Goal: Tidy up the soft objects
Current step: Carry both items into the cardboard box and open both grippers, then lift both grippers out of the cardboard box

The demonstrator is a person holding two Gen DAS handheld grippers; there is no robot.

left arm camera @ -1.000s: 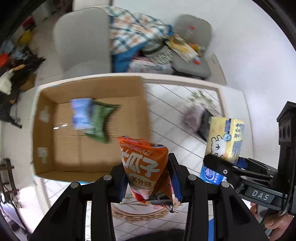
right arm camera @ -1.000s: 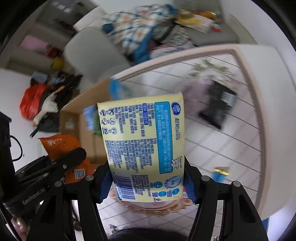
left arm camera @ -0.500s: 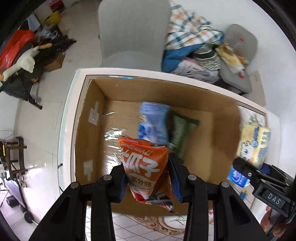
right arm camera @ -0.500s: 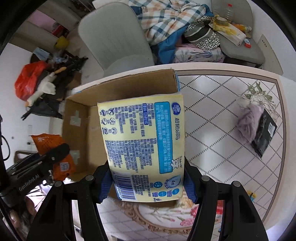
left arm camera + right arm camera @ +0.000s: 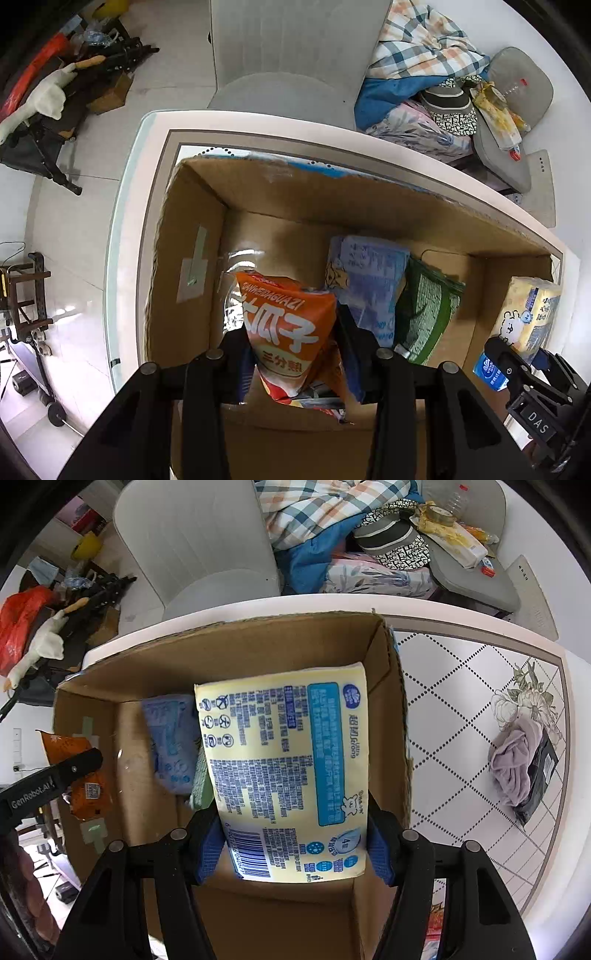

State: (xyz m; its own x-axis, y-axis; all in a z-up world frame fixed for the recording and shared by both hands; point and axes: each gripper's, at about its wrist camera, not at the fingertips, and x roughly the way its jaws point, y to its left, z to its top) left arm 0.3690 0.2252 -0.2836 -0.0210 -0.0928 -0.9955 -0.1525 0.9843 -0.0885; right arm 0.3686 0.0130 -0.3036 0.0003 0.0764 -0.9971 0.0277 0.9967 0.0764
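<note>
My left gripper [image 5: 295,354] is shut on an orange snack bag [image 5: 288,328] and holds it over the left part of an open cardboard box [image 5: 192,221]. My right gripper [image 5: 295,845] is shut on a yellow tissue pack [image 5: 288,760] over the box's right part [image 5: 391,709]. A blue pack [image 5: 369,280] and a green bag [image 5: 424,314] lie on the box floor. The blue pack also shows in the right wrist view [image 5: 171,738]. Each gripper shows in the other's view: the right one [image 5: 524,384], the left one [image 5: 51,779].
The box stands on a white table with a diamond-patterned top [image 5: 461,709]. A grey cloth [image 5: 513,764] on a black packet [image 5: 541,775] lies on the table to the right. A grey chair [image 5: 288,66] and piled clothes [image 5: 421,55] stand behind the table.
Both grippers have moved left from over the table to over the box, each still holding its pack. The box now fills both views.
</note>
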